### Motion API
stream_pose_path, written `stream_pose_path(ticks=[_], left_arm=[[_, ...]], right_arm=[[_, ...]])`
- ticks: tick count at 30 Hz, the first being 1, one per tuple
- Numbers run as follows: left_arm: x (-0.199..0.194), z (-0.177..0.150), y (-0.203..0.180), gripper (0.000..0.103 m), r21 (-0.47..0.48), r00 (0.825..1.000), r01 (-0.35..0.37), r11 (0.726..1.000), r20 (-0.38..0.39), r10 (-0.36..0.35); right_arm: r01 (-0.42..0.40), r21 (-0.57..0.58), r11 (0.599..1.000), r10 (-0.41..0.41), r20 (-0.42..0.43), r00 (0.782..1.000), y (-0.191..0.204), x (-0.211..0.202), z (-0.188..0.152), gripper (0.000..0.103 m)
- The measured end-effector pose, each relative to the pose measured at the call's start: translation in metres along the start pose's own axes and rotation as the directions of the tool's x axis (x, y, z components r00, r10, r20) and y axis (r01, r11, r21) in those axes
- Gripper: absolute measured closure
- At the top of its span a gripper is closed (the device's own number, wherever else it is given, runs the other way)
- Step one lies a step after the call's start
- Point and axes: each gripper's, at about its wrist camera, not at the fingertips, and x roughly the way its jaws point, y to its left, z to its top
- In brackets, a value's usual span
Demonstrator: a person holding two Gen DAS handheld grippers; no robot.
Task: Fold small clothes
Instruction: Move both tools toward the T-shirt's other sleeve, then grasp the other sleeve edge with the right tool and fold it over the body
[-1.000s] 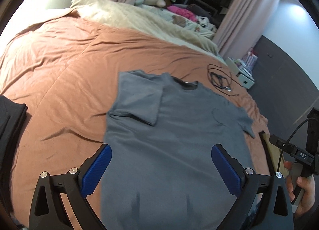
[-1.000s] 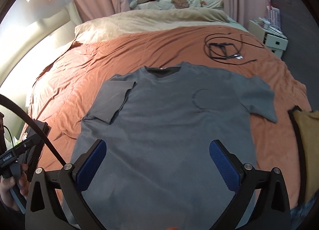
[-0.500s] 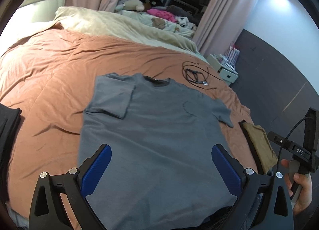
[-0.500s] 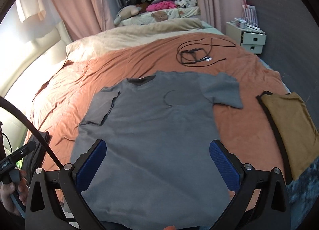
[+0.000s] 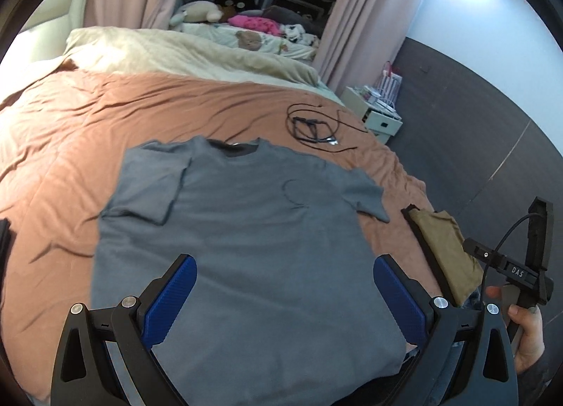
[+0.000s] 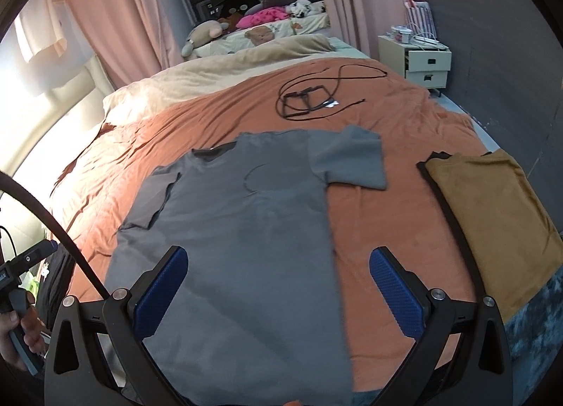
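A grey T-shirt (image 5: 242, 226) (image 6: 242, 226) lies flat on the rust-coloured bedspread (image 5: 70, 145) (image 6: 397, 216), collar towards the far side. Its left sleeve (image 5: 151, 187) is folded in over the body; its right sleeve (image 6: 348, 159) lies spread out. My left gripper (image 5: 285, 295) hovers open above the shirt's lower part, nothing between its blue pads (image 5: 169, 300). My right gripper (image 6: 278, 291) is also open, above the shirt's lower right edge, holding nothing. The shirt's hem is hidden behind the gripper frames.
A folded mustard garment (image 6: 492, 223) (image 5: 443, 251) lies at the bed's right edge. A coil of black cable (image 6: 309, 103) (image 5: 313, 124) sits beyond the collar. A beige blanket (image 5: 190, 54), a white bedside drawer unit (image 6: 418, 57) and a dark garment (image 5: 4, 230) at far left are visible.
Both grippers have pulled back and up from the shirt, so more of the bed and room shows. The right view has swung right, bringing the mustard garment fully into view. The shirt lies as before.
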Motion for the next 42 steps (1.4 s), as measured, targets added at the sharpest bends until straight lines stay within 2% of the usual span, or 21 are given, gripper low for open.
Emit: stream_pose_path(ticks=[8, 11, 16, 21, 24, 28, 32, 37, 42], left_arm=[[0.059, 0.015, -0.028, 0.004, 0.037, 0.998, 0.042, 0.998, -0.052, -0.040], [0.081, 0.021, -0.035, 0.008, 0.043, 0.996, 0.054, 0.998, -0.066, -0.051], [0.117, 0.031, -0.048, 0.018, 0.060, 0.994, 0.064, 0.996, -0.093, -0.058], [0.152, 0.045, -0.058, 0.025, 0.093, 0.992, 0.065, 0.994, -0.110, -0.055], [0.175, 0.055, -0.062, 0.032, 0.105, 0.990, 0.065, 0.992, -0.132, -0.051], [0.204, 0.069, -0.064, 0.038, 0.118, 0.989, 0.060, 0.991, -0.143, -0.043], [0.237, 0.081, -0.067, 0.040, 0.127, 0.988, 0.055, 0.990, -0.154, -0.035], [0.275, 0.093, -0.069, 0.053, 0.132, 0.984, 0.062, 0.989, -0.172, -0.038], [0.316, 0.101, -0.070, 0.059, 0.128, 0.980, 0.074, 0.989, -0.191, -0.049]], right_arm=[[0.004, 0.047, 0.999, -0.004, -0.001, 1.000, -0.040, 0.022, 0.012, 0.000], [0.000, 0.066, 0.998, 0.000, -0.006, 1.000, -0.054, 0.034, 0.017, 0.007], [-0.025, 0.105, 0.994, 0.028, -0.024, 0.999, -0.081, 0.060, 0.030, 0.023], [-0.065, 0.147, 0.987, 0.069, -0.019, 0.997, -0.102, 0.088, 0.047, 0.028], [-0.097, 0.184, 0.978, 0.102, -0.018, 0.995, -0.117, 0.112, 0.060, 0.035], [-0.134, 0.226, 0.965, 0.138, -0.005, 0.990, -0.137, 0.141, 0.074, 0.038], [-0.145, 0.250, 0.957, 0.152, -0.008, 0.988, -0.152, 0.172, 0.085, 0.040], [-0.142, 0.266, 0.954, 0.154, -0.024, 0.988, -0.165, 0.211, 0.094, 0.042], [-0.155, 0.294, 0.943, 0.172, -0.030, 0.985, -0.177, 0.248, 0.107, 0.047]])
